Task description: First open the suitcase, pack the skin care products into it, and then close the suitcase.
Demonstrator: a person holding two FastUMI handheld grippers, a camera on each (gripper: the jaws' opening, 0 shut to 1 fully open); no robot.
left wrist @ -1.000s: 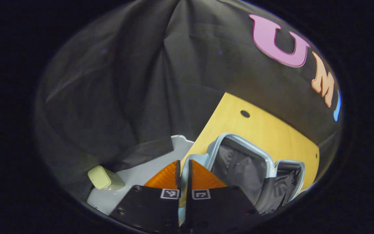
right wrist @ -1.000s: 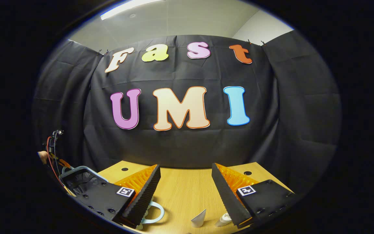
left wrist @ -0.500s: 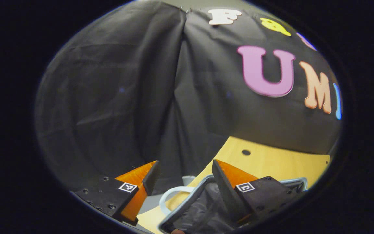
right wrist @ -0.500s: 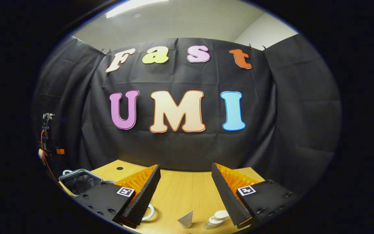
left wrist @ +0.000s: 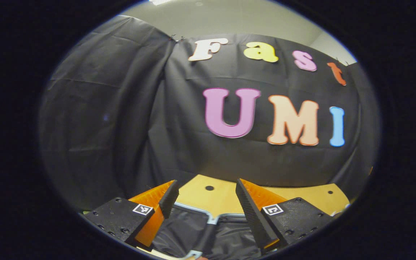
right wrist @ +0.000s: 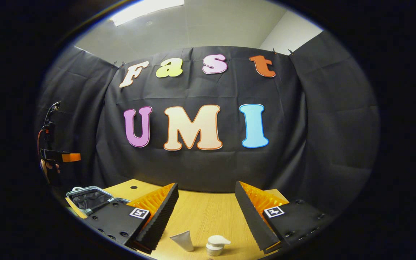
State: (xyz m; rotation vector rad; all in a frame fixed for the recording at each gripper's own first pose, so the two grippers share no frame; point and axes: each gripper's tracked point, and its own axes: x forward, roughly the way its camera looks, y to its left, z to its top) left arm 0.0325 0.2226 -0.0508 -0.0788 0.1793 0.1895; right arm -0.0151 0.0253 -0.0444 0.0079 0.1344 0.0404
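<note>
**Suitcase lying open, both grippers empty above the table**

From my seat, the left gripper (left wrist: 205, 196) hangs with its two fingers spread wide apart and nothing between them. Just below and in front of it, in the left gripper view, lies the open light-blue hard-shell suitcase with black fabric lining (left wrist: 208, 231); I can see the pale rim of one half running across between the fingers and the dark lining filling the near part of that view. The suitcase rests on the light wooden table (left wrist: 222, 198), whose far edge, with small round holes in it, meets the black cloth wall.

The right gripper (right wrist: 206, 202) is also spread wide, holding nothing. In its view, on the table near the fingers, I see a small white squeeze tube (right wrist: 182, 241) lying with its narrow end toward the far side, and just to its right a white pump-top bottle (right wrist: 216, 245) standing upright. The two are close together but apart from each other, and neither touches a finger. Both are still outside the suitcase, which sits well to the left at the table's left edge, its lining facing up. Above it, at the far left of the right gripper view, the left gripper shows with a hand (right wrist: 49, 168) holding it.
</note>
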